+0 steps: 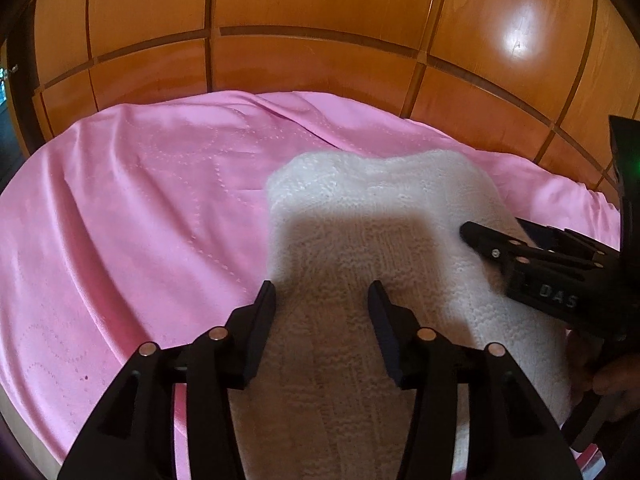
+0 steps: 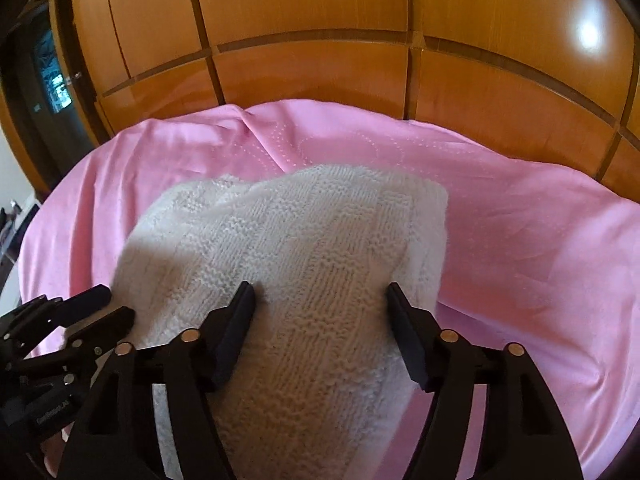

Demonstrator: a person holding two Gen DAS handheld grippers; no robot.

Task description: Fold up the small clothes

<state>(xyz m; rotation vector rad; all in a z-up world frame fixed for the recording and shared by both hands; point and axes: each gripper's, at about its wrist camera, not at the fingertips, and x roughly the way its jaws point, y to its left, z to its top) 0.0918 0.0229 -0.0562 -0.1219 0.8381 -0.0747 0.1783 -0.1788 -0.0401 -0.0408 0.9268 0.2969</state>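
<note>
The white knit garment [image 2: 296, 264] lies on the pink sheet [image 2: 520, 240] for folding; left gripper [image 1: 322, 300] and right gripper [image 2: 320, 304] hover over it — jaws wide, holding nothing, likely ready to pinch an edge.

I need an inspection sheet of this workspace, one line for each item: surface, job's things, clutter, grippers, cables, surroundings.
Surface: pink bedsheet, wrinkled, with dotted stitch patterns.
Job's things: one white knitted garment lying on the sheet, seemingly folded over; both grippers are above it.
Clutter: nothing seen.
Grippers: left gripper open, fingers over the garment's near part; right gripper open, fingers spread over the knit. Neither is gripping cloth.
Cables: nothing seen.
Surroundings: glossy wooden panelled wardrobe behind the bed; dark doorway at far left.
</note>
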